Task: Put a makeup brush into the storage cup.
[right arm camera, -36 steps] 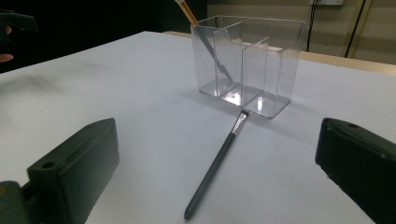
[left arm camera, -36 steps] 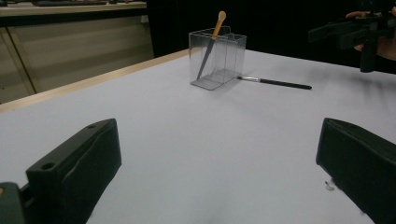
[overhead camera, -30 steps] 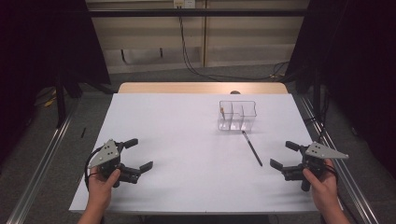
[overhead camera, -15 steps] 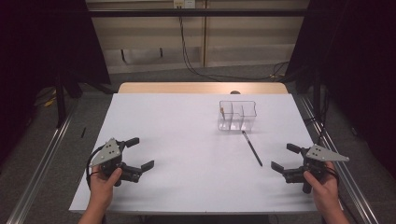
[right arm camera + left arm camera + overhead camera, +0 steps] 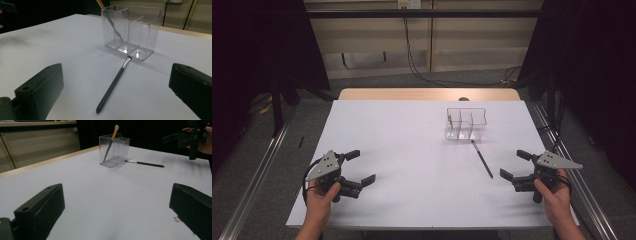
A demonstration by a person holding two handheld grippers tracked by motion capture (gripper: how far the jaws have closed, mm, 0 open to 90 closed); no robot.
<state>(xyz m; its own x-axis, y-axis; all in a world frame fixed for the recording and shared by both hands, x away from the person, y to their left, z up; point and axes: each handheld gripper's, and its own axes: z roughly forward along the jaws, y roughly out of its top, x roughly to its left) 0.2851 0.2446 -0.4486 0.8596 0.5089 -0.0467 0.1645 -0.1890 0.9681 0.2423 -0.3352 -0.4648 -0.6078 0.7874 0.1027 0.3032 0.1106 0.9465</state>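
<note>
Black-handled makeup brush [image 5: 115, 83] lies flat on the table [image 5: 412, 150], bristles touching the clear organizer [image 5: 466, 123]. My right tongs [image 5: 518, 166] face it, spread wide; my left tongs [image 5: 361, 167], also wide, wait well apart.

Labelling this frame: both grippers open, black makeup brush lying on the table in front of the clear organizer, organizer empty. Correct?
Not quite: the clear organizer is not empty. The right gripper view shows a tool with an orange tip leaning in one end compartment. The rest holds: the left gripper and right gripper are open, and the black makeup brush lies on the table in front of the organizer.
</note>
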